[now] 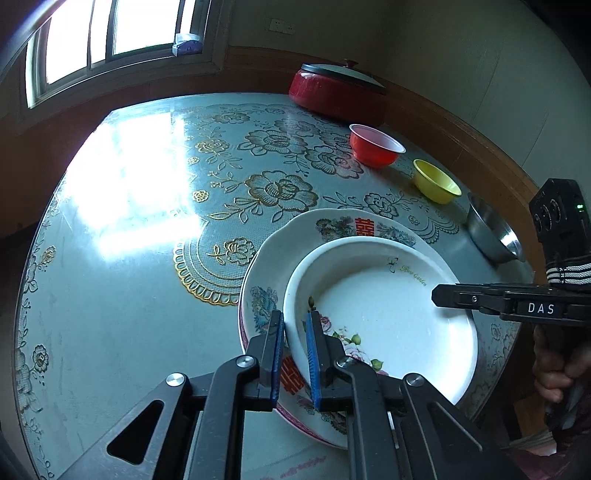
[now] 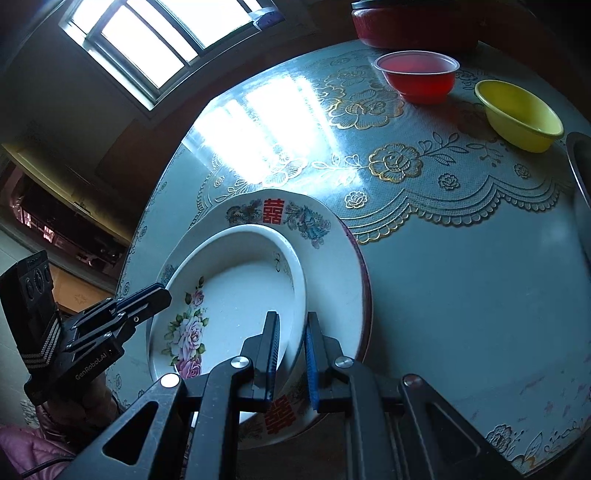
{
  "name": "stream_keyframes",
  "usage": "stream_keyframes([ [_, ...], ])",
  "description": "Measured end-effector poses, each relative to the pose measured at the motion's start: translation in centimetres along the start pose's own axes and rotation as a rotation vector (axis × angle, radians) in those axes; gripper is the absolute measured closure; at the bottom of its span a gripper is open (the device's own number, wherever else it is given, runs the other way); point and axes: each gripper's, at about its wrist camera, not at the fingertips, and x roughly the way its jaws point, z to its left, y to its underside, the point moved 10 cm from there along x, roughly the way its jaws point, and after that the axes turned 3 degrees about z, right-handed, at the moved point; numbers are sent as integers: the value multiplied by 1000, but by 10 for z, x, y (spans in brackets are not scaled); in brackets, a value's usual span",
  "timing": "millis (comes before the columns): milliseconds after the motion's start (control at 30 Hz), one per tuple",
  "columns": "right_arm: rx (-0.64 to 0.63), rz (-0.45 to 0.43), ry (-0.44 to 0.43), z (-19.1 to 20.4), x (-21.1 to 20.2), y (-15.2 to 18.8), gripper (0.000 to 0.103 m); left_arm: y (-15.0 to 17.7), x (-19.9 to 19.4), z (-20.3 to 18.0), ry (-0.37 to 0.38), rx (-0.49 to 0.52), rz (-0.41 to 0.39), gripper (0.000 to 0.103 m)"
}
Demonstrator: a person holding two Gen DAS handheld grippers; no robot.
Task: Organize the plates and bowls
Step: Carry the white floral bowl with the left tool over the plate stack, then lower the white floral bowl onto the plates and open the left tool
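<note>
A white deep plate with roses (image 1: 384, 314) (image 2: 236, 295) sits on a larger plate with red characters (image 1: 295, 236) (image 2: 332, 258) near the table's front edge. My left gripper (image 1: 294, 325) has its blue-padded fingers on either side of the rose plate's left rim, with a small gap to the pads. My right gripper (image 2: 291, 328) straddles the same plate's opposite rim in the same way. A red bowl (image 1: 375, 146) (image 2: 419, 75), a yellow bowl (image 1: 436, 181) (image 2: 519, 114) and a steel bowl (image 1: 493, 232) (image 2: 581, 173) stand in a row at the right.
A red lidded pot (image 1: 336, 92) (image 2: 406, 26) stands at the table's far edge by the wall. The round table (image 1: 129, 258) (image 2: 461, 295) has a floral cover with bright window glare on its left half.
</note>
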Motion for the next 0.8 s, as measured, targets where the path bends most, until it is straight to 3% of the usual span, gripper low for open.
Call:
stream_keyframes([
  [167,-70,-29,92,4,0,-7,91,-3,-4,-9,49,4,-15,95],
  [367,-161,-36,145,14,5,-8,91,-5,-7,-12,30,14,-32,95],
  [467,-272,-25,211,23,7,-4,83,-6,-11,0,22,-28,-47,95],
  [533,-318,-3,206,27,8,0,81,-7,-12,7,13,-52,-54,95],
  [800,-276,-17,178,23,-2,-5,77,-3,-16,24,-24,-92,-64,95],
])
